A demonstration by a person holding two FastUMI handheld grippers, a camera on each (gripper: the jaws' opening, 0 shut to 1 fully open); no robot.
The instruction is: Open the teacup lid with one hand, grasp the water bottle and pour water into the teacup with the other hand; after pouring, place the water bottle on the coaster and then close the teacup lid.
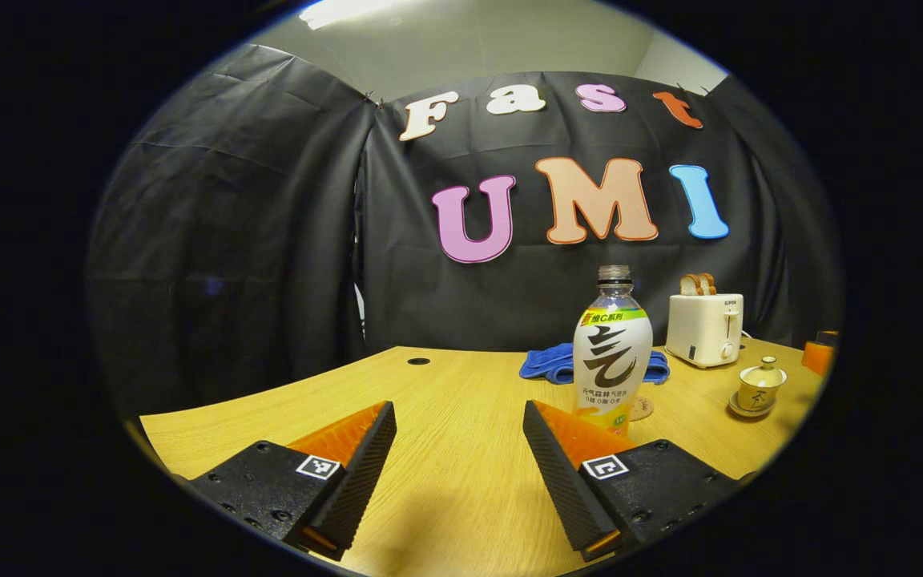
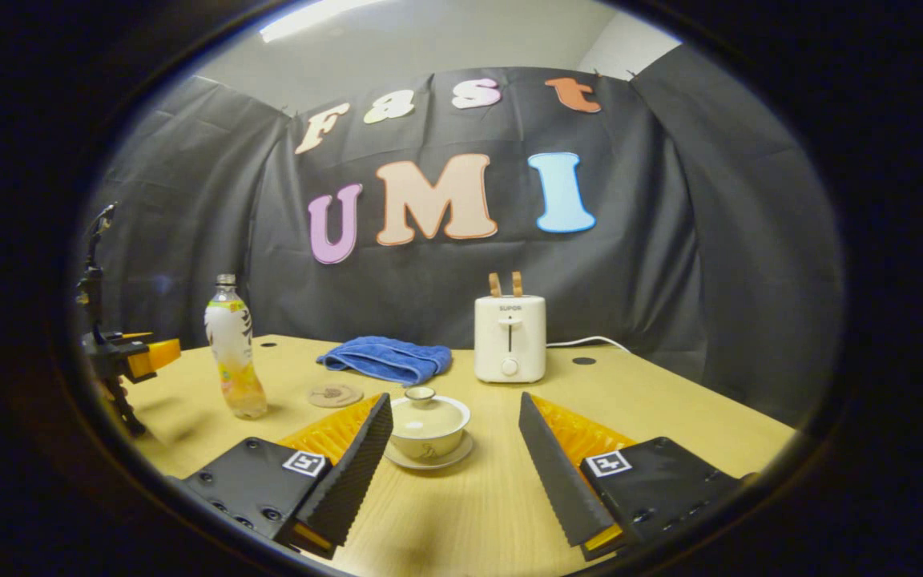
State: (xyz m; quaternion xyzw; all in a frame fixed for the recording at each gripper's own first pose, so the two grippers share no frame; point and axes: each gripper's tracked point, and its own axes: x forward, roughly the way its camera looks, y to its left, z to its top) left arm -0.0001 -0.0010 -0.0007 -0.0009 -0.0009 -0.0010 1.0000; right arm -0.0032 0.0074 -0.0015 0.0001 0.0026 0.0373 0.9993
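A clear water bottle (image 1: 612, 349) with a white label and no cap stands upright on the wooden table (image 1: 445, 385), just beyond my left gripper's right finger. My left gripper (image 1: 459, 449) is open and holds nothing. A round coaster (image 1: 641, 408) lies right behind the bottle. The cream teacup (image 2: 428, 426) sits on its saucer with its lid (image 2: 421, 398) on, just ahead of my right gripper (image 2: 455, 441), nearer its left finger. That gripper is open. The bottle (image 2: 234, 359) and coaster (image 2: 335, 394) stand to the cup's left, and the left gripper (image 2: 137, 355) is at the far left.
A blue cloth (image 2: 388, 359) lies folded at the back of the table. A white toaster (image 2: 509, 336) with two bread slices stands to its right, its cord trailing off. The teacup (image 1: 759, 387) is far right in the left gripper view, near the toaster (image 1: 704, 327).
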